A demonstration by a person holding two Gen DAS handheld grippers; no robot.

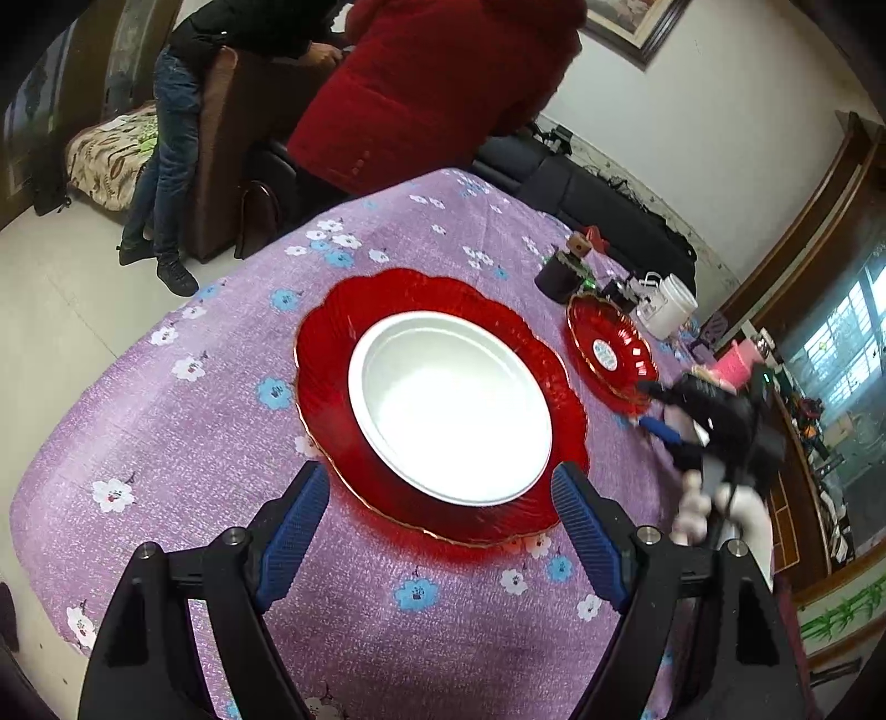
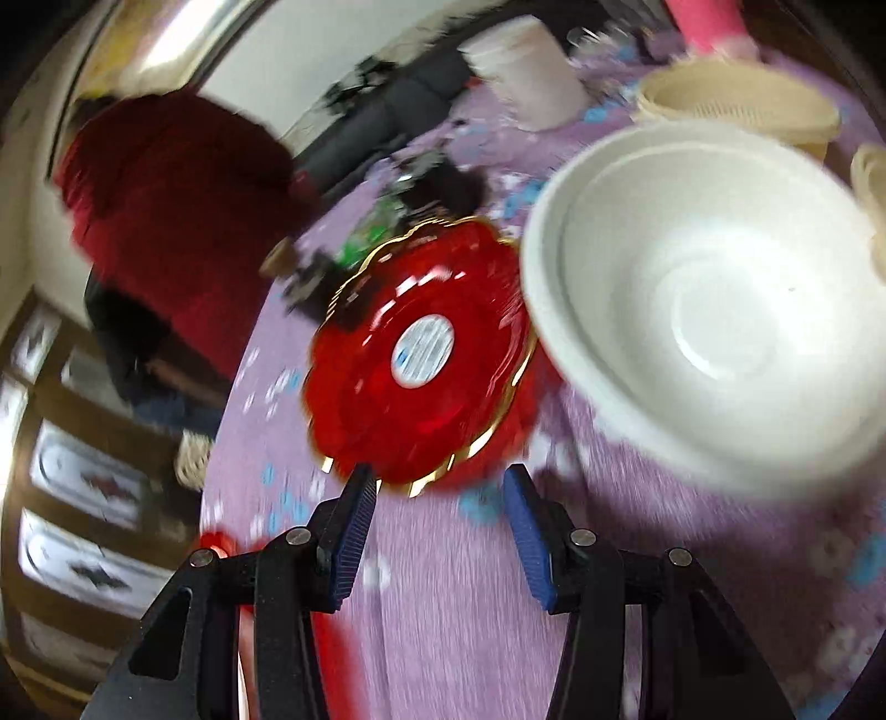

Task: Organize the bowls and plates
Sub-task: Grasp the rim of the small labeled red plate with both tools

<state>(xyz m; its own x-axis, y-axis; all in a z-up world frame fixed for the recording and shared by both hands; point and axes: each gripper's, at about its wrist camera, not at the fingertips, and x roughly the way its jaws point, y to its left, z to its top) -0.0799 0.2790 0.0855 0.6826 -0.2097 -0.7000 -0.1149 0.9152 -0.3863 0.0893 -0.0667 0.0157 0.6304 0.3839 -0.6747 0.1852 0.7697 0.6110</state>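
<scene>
In the left wrist view a large red scalloped plate lies on the purple floral tablecloth with a white bowl in its middle. My left gripper is open and empty, just short of the plate's near rim. A smaller red plate with a white sticker lies further right. My right gripper hovers by that plate. In the blurred right wrist view my right gripper is open and empty, near the small red plate. A white bowl stands to its right.
A white tub and a black pot stand at the table's far right. Cream baskets and a pink item stand behind the white bowl. A person in red stands beyond the table's far edge.
</scene>
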